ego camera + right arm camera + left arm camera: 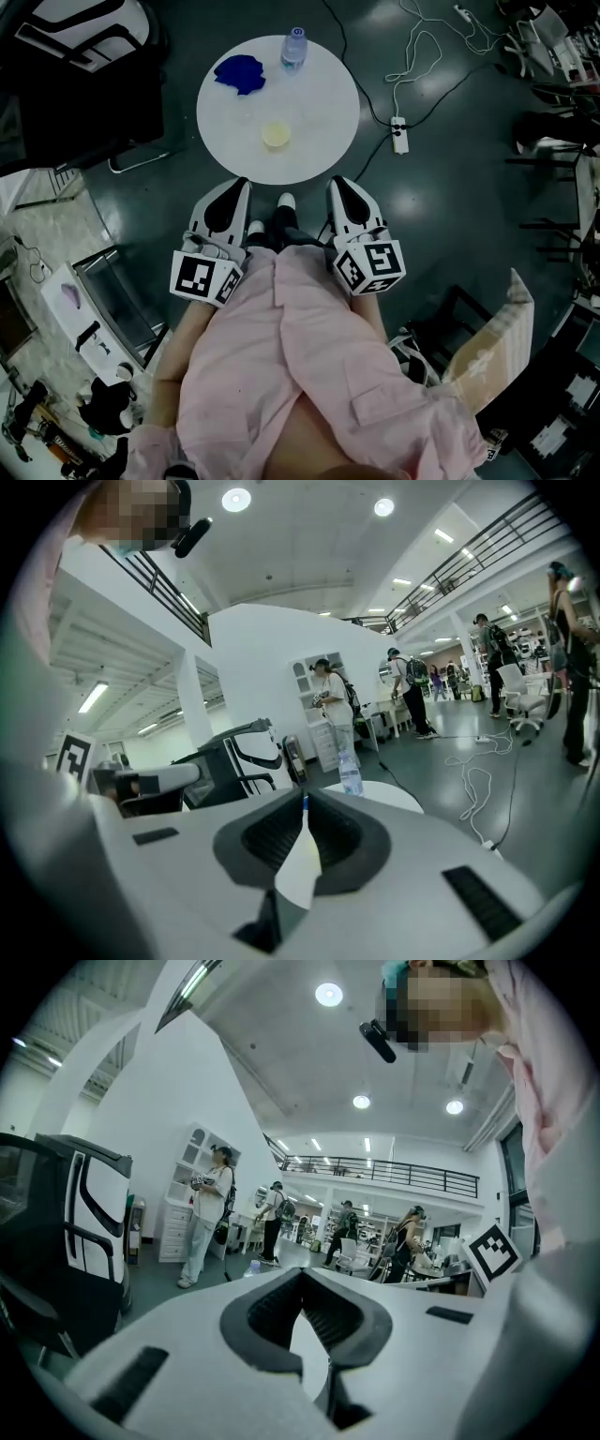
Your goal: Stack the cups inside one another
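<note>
1. Left gripper (302, 1277): being held level in front of the person's pink shirt (309, 375), pointing toward the table; jaws meeting at the tips, nothing sitting between them.
2. Round white table (323, 108): standing on the dark floor just beyond both grippers, apart from them.
3. Blue item (239, 73): lying on the far left part of the tabletop; whether it is a cup cannot be told at this size.
4. Pale yellow cup (276, 134): standing alone near the middle of the tabletop, closer to the person than the blue item, apart from it and from both grippers.
5. Water bottle (293, 47): standing upright at the far edge of the table, just right of the blue item.
6. Right gripper (305, 803): being held beside the left one, tilting slightly downward toward the table; jaws pressing together, gripping nothing.
7. Power strip (398, 134): lying on the floor right of the table, a white cable (417, 56) looping away from it.
8. Cardboard box (492, 352): sitting open at the lower right.
</note>
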`<state>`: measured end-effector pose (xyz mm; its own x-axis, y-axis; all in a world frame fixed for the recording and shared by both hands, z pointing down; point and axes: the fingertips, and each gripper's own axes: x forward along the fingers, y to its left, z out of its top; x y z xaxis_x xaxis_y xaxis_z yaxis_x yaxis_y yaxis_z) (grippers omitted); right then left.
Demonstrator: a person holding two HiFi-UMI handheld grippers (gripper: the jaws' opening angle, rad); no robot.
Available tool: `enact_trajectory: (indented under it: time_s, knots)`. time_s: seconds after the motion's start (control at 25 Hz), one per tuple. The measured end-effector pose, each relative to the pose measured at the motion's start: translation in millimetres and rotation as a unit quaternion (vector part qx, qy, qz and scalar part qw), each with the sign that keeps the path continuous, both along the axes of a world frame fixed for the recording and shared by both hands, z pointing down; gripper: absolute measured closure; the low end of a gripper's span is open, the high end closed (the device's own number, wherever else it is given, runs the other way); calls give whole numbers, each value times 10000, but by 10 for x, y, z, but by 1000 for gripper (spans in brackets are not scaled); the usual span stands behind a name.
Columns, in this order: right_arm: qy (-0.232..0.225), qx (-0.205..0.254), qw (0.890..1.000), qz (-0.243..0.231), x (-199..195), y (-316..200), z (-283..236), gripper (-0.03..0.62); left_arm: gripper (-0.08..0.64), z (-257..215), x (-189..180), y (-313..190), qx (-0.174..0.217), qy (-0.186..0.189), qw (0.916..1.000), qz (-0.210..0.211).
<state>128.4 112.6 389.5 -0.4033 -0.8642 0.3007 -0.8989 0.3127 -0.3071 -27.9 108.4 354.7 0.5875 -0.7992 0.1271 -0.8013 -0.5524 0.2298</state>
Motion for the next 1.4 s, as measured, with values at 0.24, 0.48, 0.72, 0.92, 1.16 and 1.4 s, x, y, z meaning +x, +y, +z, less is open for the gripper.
enact_trajectory:
  time_s: [0.24,0.48,0.72,0.92,1.16,1.4]
  knots:
    - [69,62,9995,-285,110,-252,12,555,551,-2,99,-168,39,114,9995,-293]
    - [124,35,9988,-472,245,-366,63,555,551,25,196,-247,32,271,9983,-512]
    - [222,27,9982,-558,291,-433,79,555,551,43,182,-314,10,336,9971,-687]
    - [234,-39,9981,-560,284,-466,99,555,551,79,158,-351,-110,395,9965,-731]
    - [203,-108,9991,-351,244,-554,125,555,551,85,74,-503,-103,411,9974,-589]
    - [231,-143,9995,-183,110,-779,93,555,551,12,-81,-805,-57,305,9986,-432]
